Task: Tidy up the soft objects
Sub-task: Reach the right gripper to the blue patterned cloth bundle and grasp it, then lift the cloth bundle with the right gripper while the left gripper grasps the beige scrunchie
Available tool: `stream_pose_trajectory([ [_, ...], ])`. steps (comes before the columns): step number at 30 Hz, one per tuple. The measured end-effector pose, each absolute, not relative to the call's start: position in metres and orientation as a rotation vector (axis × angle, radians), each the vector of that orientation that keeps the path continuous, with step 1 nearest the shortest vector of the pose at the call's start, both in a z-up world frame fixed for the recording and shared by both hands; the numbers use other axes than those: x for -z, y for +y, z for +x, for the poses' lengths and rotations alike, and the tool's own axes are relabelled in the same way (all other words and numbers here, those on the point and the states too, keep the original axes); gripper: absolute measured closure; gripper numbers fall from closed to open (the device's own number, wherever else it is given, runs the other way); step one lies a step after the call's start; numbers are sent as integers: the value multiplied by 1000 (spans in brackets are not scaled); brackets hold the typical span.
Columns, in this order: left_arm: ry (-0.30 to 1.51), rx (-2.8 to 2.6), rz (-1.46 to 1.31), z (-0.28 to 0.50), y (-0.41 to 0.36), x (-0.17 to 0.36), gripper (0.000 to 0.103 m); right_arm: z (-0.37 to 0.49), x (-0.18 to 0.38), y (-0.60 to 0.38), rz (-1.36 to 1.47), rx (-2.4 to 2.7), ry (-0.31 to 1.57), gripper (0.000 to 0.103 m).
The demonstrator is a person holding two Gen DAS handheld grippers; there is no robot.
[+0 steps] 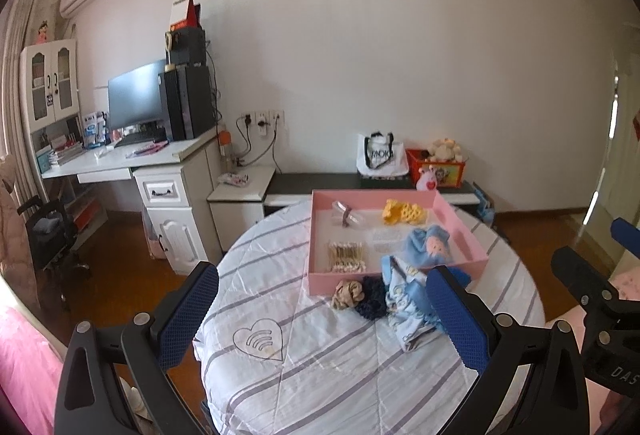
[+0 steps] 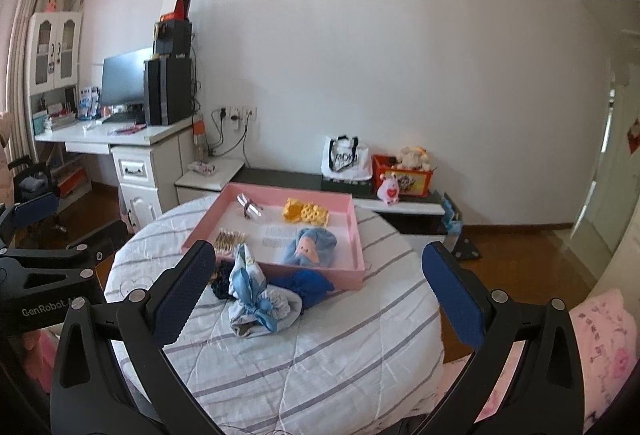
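**Helper:** What are you seeing up close?

**Me:** I am holding both grippers above the round table (image 1: 320,375). My left gripper (image 1: 334,315) is hanging with its jaws wide apart, holding nothing. My right gripper (image 2: 324,295) is hanging the same way, spread wide and empty.

**Helper:** Where are the soft things?

**Me:** They are lying in a bunch on the striped cover, just in front of the pink tray (image 2: 320,272). A light blue cloth (image 2: 260,299) is sitting on top. A dark blue scrunchie (image 1: 370,301) and a tan scrunchie (image 1: 347,294) are touching each other beside it. Further back, inside the tray, a blue doll (image 2: 308,245) and a yellow knit piece (image 2: 306,213) are lying. A bundle of tan sticks (image 1: 347,255) is in there too.

**Helper:** What are you worrying about?

**Me:** I am thinking the things in the bunch are lying too close. If I am closing on the cloth, I may be pinching a scrunchie with it, or dragging the cover up too. The cloth is floppy, so part of it may be hanging down and catching the tray's front wall. I am also thinking the two grippers are close together, so they could be bumping if both go for the bunch.
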State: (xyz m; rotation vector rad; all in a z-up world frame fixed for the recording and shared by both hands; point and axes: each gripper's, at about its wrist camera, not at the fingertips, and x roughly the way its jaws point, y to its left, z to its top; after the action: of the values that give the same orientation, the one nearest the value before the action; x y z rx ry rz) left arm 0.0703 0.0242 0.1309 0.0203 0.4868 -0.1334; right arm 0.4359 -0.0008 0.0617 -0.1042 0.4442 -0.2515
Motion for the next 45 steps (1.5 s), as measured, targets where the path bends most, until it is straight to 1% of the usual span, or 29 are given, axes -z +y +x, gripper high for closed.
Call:
stream_pose_trajectory([
  [8,598,130,25,112,32,-108,0,477,-25,0,-75,238,577,0],
  [22,805,74,-25,208,61,-42,0,552,54,-1,-47,224,825,0],
  [29,857,56,-31,236,68,-17,0,579,80,-2,-5,204,904,0],
  [30,864,55,-31,238,69,-14,0,583,83,-2,-1,203,911,2],
  [31,868,55,-30,240,69,-12,0,586,87,-2,0,201,919,10],
  [33,880,58,-30,244,70,-7,0,591,94,-2,-1,214,939,18],
  [35,891,60,-32,248,69,-2,0,591,96,-4,3,224,924,22],
  [37,897,67,-32,251,70,2,0,589,95,-7,16,220,914,31],
  [39,904,70,-32,252,69,4,0,586,93,-9,29,211,910,37],
  [42,906,76,-30,254,67,5,0,583,91,-11,37,204,903,40],
  [45,908,87,-27,253,62,6,0,579,88,-14,55,193,896,42],
])
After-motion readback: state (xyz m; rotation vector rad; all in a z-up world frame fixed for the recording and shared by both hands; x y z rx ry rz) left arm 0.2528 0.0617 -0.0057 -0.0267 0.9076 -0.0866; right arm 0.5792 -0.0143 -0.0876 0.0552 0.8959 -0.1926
